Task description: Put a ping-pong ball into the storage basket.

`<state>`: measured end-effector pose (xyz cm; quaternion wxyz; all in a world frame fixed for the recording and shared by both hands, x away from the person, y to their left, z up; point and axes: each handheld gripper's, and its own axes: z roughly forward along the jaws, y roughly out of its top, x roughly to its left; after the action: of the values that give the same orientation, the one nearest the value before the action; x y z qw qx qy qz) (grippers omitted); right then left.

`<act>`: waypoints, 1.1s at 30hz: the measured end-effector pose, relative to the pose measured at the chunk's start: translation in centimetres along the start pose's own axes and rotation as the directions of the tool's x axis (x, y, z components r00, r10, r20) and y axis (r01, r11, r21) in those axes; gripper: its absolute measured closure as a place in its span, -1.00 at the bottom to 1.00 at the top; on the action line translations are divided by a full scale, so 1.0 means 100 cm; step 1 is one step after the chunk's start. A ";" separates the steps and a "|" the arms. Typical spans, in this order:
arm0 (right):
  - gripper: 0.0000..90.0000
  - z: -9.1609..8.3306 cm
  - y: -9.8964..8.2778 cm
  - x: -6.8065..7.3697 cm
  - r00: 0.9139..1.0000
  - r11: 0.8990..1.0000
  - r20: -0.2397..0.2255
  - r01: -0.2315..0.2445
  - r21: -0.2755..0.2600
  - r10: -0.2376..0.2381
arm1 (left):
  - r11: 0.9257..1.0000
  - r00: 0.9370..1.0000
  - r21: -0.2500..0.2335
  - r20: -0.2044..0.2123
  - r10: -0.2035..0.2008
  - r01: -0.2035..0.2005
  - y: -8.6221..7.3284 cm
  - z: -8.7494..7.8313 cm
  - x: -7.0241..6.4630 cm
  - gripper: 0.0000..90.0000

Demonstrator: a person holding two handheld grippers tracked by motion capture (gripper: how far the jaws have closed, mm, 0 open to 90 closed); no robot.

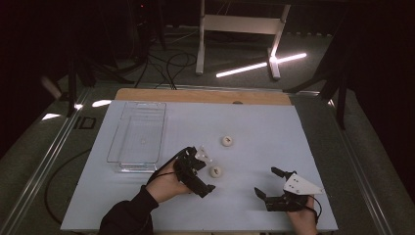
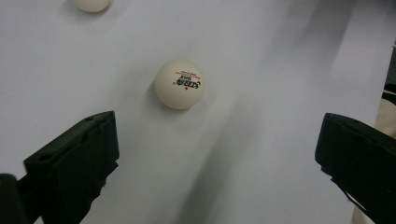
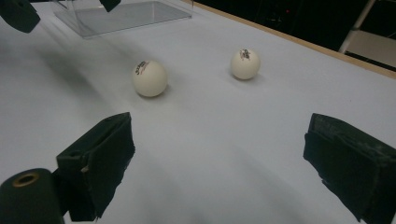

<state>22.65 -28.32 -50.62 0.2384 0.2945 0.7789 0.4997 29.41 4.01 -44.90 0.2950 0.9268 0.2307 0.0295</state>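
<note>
Two white ping-pong balls lie on the pale table sheet: a near ball [image 1: 215, 171] [image 2: 180, 84] [image 3: 149, 78] and a far ball [image 1: 227, 141] [image 2: 91, 3] [image 3: 245, 63]. My left gripper [image 1: 204, 170] [image 2: 219, 140] is open, its jaws spread wide just left of the near ball; the ball lies a little ahead of the jaws and touches neither. My right gripper [image 1: 265, 181] [image 3: 219, 149] stands open near the front right of the table, pointing toward both balls with nothing between its jaws.
An empty clear plastic tray [image 1: 137, 137] [image 3: 126, 16] stands at the left of the sheet, behind the left hand. A wooden table edge [image 1: 203, 96] runs along the back. Dark floor, cables and a white frame lie beyond.
</note>
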 end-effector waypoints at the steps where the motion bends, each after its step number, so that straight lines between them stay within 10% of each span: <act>1: -0.81 0.000 0.000 0.000 1.000 1.000 0.000 0.000 0.000 0.000 | 1.000 1.000 -0.002 0.011 -0.006 0.006 0.001 0.002 0.001 -0.97; 33: -0.81 0.000 0.000 0.000 1.000 1.000 -0.005 -0.001 0.005 0.001 | 0.997 0.998 0.045 0.003 -0.057 0.057 0.012 0.038 0.010 -0.90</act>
<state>22.67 -28.32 -50.66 0.2356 0.2943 0.7804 0.4988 31.49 1.52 -47.47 0.2752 0.9262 0.2572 0.0140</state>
